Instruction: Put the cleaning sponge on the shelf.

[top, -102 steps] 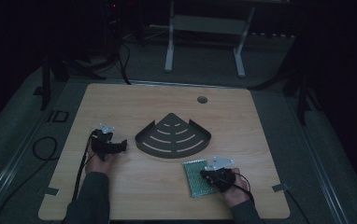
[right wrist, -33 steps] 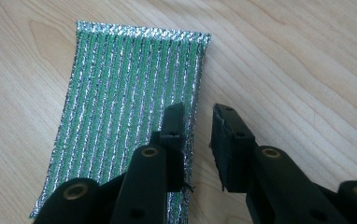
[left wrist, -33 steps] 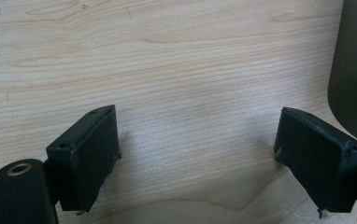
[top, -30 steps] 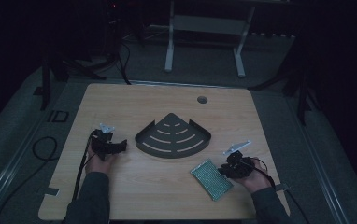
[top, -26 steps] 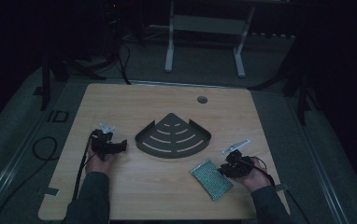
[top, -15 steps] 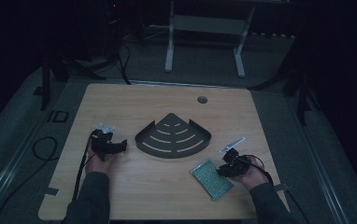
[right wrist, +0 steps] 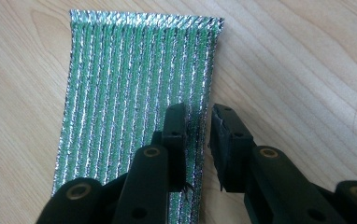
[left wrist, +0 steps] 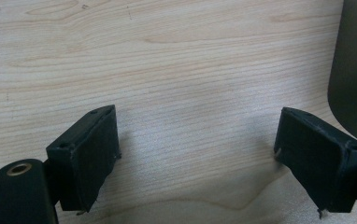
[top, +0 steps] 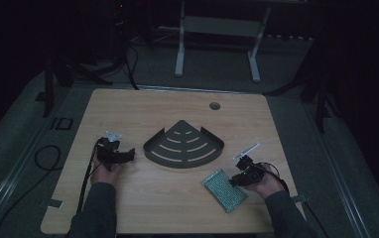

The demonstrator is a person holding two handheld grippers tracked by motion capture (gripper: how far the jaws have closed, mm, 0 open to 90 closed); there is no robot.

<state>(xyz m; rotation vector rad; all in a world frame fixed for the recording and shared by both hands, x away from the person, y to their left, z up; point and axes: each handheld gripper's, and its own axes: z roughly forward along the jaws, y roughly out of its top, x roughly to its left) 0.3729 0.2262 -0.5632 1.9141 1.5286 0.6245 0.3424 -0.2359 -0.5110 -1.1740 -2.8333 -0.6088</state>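
A dimly lit recording room or lab. We see a light wooden table (top: 128,208) with a round cable hole (top: 215,105) near its far edge, standing on grey carpet (top: 326,163). Behind it we note a white metal stand (top: 216,29) and dark tripod legs (top: 53,79) at both sides. A black cable (top: 43,153) loops over the floor at the left, and tape pieces (top: 54,203) mark the table's near corners. We take the fixed overhead viewpoint, dark surroundings and bare furnishing as signs of a staged data-capture setup rather than a home.
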